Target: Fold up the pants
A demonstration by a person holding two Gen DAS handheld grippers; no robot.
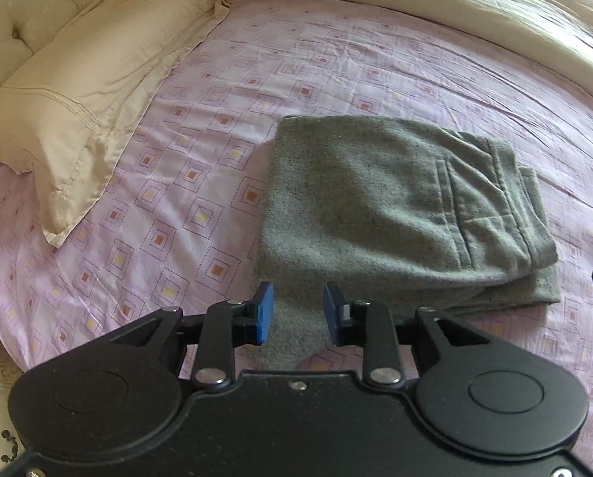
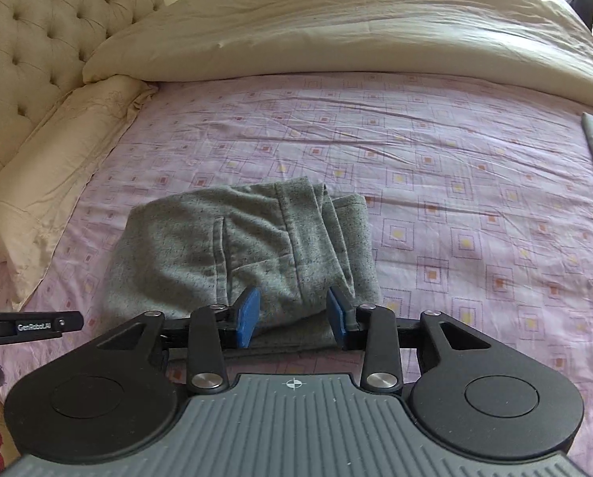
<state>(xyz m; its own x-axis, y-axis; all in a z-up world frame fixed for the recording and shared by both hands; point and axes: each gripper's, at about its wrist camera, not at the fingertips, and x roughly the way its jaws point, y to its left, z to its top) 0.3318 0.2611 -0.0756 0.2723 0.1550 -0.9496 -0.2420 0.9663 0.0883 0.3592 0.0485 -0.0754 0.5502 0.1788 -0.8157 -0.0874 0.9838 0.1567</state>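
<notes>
Blue-padded fingers of the left gripper (image 1: 298, 310) stand apart at the near edge of the grey pants (image 1: 395, 206), holding nothing; the cloth seen between them lies on the bed below. Likewise the right gripper (image 2: 293, 317) hangs with its jaws parted over the near right corner of the pants (image 2: 248, 246), gripping nothing. Pants lie as a compact folded bundle on the pink patterned sheet (image 1: 177, 206), pocket seam uppermost, with a lower layer showing past the upper one along the right edge (a slight misalignment). Judged from this, the folding looks nearly or wholly complete; a good finish would square the protruding layer and press the stack flat, without dragging the top ply. Farther off lie the cream pillow (image 1: 82, 91) to the left, the rolled-back duvet (image 2: 336, 35) and the tufted headboard (image 2: 38, 28).
</notes>
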